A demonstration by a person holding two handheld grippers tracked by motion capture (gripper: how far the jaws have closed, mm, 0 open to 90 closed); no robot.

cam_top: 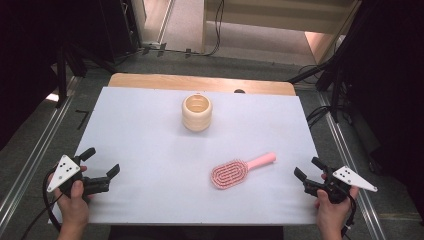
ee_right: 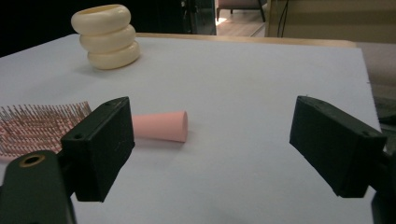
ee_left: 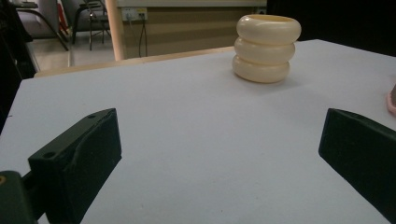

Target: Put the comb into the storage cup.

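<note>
A pink hairbrush lies bristles up on the white table sheet, right of centre, its handle pointing to the far right. A cream ribbed cup stands upright near the far middle. My left gripper rests at the near left corner, open and holding nothing. At the near right edge my right gripper is open too, pointing toward the brush. In the right gripper view the brush handle lies just beyond the left jaw, with the gripper wide apart. The left gripper view shows its gripper facing the cup.
A strip of the wooden table shows beyond the sheet's far edge. Black stands and cables crowd the floor on both sides. Bare sheet lies between the two grippers and in front of the cup.
</note>
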